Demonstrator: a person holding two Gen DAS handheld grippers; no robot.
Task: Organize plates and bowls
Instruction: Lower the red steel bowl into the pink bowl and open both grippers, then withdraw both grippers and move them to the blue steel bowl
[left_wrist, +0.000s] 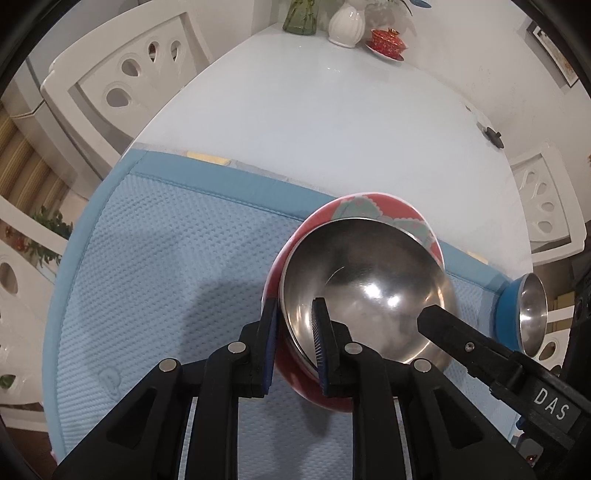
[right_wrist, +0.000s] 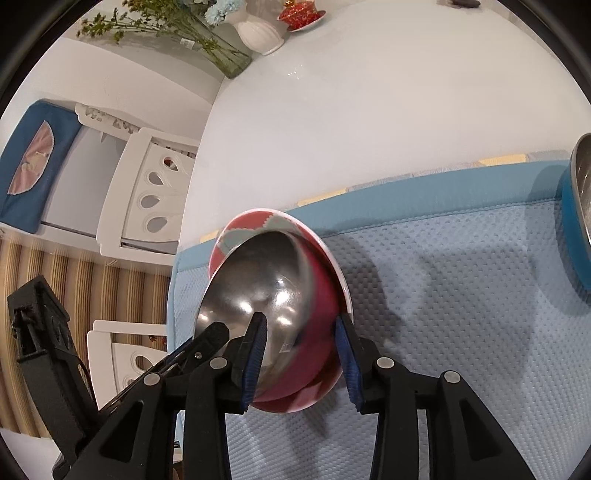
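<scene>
Left wrist view is showing both grippers, left gripper (left_wrist: 295, 332) and right gripper (right_wrist: 299, 339), narrowly clamping the red steel-lined bowl (left_wrist: 354, 280), probably heading toward the blue bowl (left_wrist: 524, 314) at three o'clock for nesting.

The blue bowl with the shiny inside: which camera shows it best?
The left wrist view: the blue bowl shows nearly whole there, blue wall and steel inside, at the mat's corner. The right wrist view catches only a slice, cut off by the frame's right edge.

Black gripper (left_wrist: 295, 343), blue ribbed pads (right_wrist: 255, 360), silver rivets.
</scene>
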